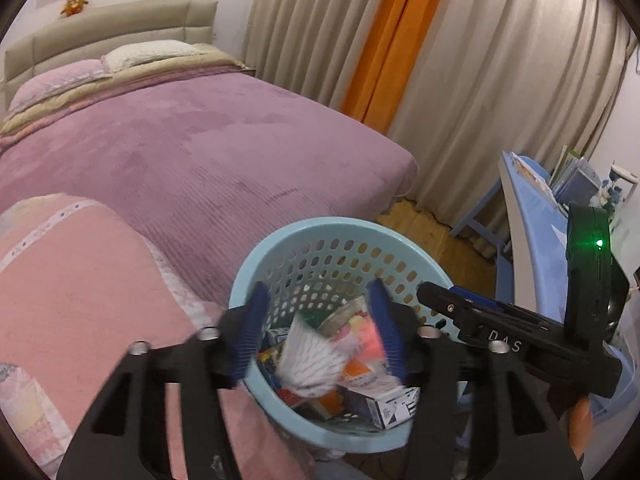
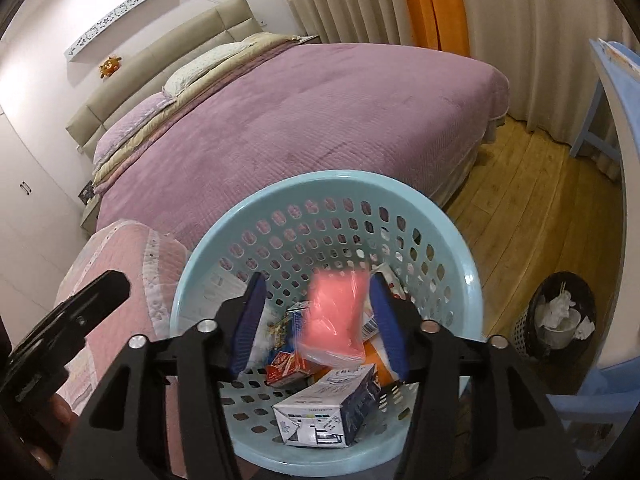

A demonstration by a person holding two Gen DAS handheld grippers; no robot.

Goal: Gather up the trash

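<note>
**Both grippers spread above the blue basket, a piece of trash loose between each pair of fingers**

The left gripper [image 1: 320,332] hung over the mouth of the light-blue perforated basket [image 1: 276,248], its blue-padded fingers [image 1: 250,336] spread apart. Between them a blurred white striped packet [image 1: 310,364] showed, clear of both pads, over the pile inside. The right gripper [image 2: 316,320] was likewise spread over the same basket [image 2: 320,186], and a blurred pink packet [image 2: 336,316] lay in the gap between its fingers [image 2: 386,320]; whether it touched the right-hand pad I could not tell.

Inside the basket, seen from the right wrist, lay a white and dark-blue carton [image 2: 328,412] on its side near the front wall, a small red box [image 2: 286,364] behind it, an orange wrapper [image 2: 378,364] against the right side, and other printed packaging too jumbled to name. The left-wrist view showed the same heap, with the carton [image 1: 384,408] at the lower right.

The basket stood beside a folded pink quilt [image 1: 80,300], at the edge of a bed with a purple cover [image 1: 200,140]. To the right, on the wooden floor [image 2: 520,200], a dark mesh wastebin [image 2: 560,316] held crumpled white paper. A blue table [image 1: 532,216] stood further right, before beige and orange curtains [image 1: 400,40].
</note>
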